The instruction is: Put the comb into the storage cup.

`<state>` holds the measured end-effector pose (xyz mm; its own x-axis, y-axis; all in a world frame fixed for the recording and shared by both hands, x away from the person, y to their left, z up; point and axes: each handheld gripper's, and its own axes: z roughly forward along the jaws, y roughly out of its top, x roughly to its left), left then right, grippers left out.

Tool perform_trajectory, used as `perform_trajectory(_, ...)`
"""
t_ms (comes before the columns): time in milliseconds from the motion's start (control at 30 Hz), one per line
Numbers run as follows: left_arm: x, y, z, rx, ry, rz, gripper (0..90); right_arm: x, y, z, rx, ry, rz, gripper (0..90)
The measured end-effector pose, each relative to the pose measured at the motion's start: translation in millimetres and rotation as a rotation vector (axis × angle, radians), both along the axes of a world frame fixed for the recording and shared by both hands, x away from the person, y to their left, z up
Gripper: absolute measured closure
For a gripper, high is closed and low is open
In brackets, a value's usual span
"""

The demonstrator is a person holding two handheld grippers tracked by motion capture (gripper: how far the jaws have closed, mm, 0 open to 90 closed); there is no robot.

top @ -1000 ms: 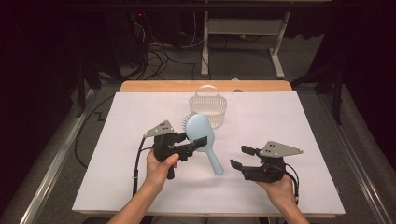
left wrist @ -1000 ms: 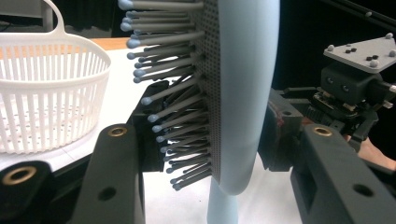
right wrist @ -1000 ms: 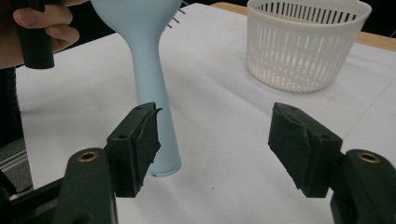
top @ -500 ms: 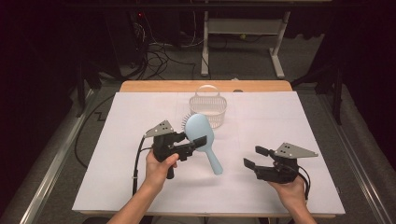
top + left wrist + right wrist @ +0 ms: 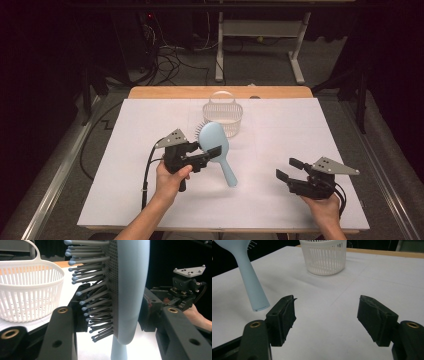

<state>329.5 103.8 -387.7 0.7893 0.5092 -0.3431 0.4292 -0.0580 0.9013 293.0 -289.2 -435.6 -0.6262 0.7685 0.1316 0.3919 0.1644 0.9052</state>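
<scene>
A light-blue hairbrush (image 5: 215,142) with grey bristles hangs above the table, handle slanting down to the right. My left gripper (image 5: 212,151) is shut on its head. In the left gripper view the pads press the hairbrush (image 5: 130,290) from the bristle side and the smooth back. My right gripper (image 5: 289,168) is open to the right of the handle tip and apart from it. Its jaws have just been opening, with nothing between them. In the right gripper view, the brush handle (image 5: 253,290) hangs at the left, beyond my right gripper (image 5: 327,315).
A white slatted basket (image 5: 223,114) with an arched handle stands just behind the brush head, near the table's far edge; this basket (image 5: 324,256) looks empty. White paper (image 5: 150,120) covers the wooden table. Dark floor, cables and a desk frame lie beyond.
My right gripper has moved to the right, away from the brush handle, and its jaws stand a little wider. The left gripper and the brush have stayed in place.
</scene>
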Motion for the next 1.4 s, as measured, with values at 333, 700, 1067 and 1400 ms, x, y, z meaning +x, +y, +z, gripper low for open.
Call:
perform_trajectory(333, 1.6, 5.8, 6.7, 0.034, -0.007, 0.036, 51.9, -5.9, -22.0, -13.0, -0.008, 0.003, -0.035, 31.5)
perform_trajectory(700, 3.5, 17.4, 30.9, 0.041, -0.044, 0.089, 51.8, -6.1, -25.3, -17.2, -0.005, -0.004, -0.053, 31.7)
perform_trajectory(1067, 10.0, 20.3, 37.7, 0.055, -0.047, 0.098, 51.7, -6.1, -17.1, -17.9, -0.027, 0.000, -0.053, 31.8)
perform_trajectory(1400, 15.1, 18.1, 45.0, 0.058, -0.054, 0.096, 51.8, -7.6, -18.4, -17.3, -0.018, -0.003, -0.051, 31.1)
